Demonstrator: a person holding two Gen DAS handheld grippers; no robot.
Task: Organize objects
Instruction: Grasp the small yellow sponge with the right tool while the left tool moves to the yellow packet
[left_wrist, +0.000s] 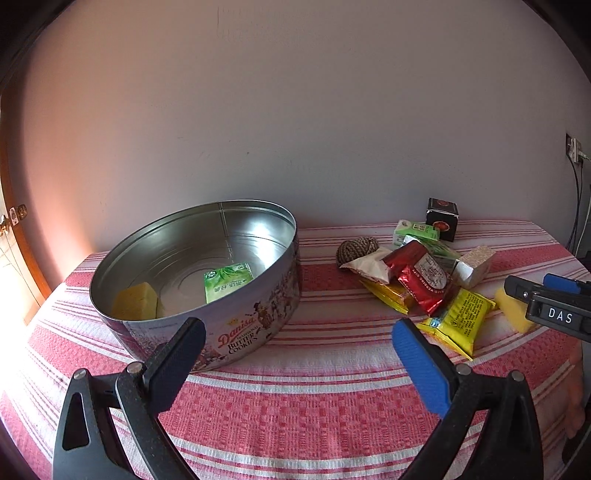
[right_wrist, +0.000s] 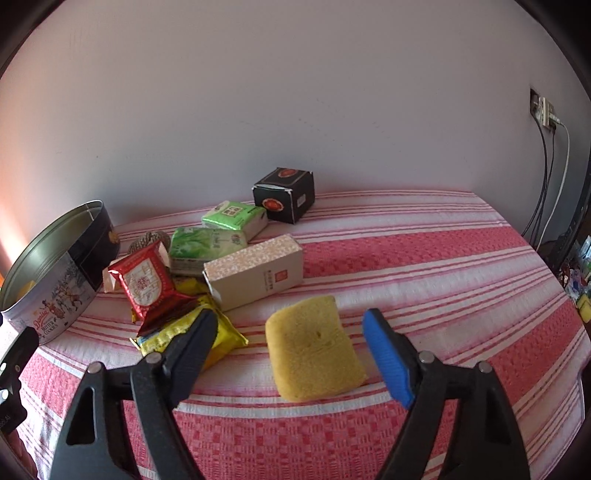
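Sponge (right_wrist: 316, 349) lies flat on the cloth (right_wrist: 424, 258) between the right gripper (right_wrist: 291, 354)'s spread jaws, untouched, its long axis running away from the tool. The left gripper (left_wrist: 295, 349), also spread and empty, sits by the tin (left_wrist: 207, 280), farther off; the right should take it.

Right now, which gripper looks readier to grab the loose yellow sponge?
The right gripper: the yellow sponge lies between its open fingers. The left gripper faces bare cloth beside the cookie tin.
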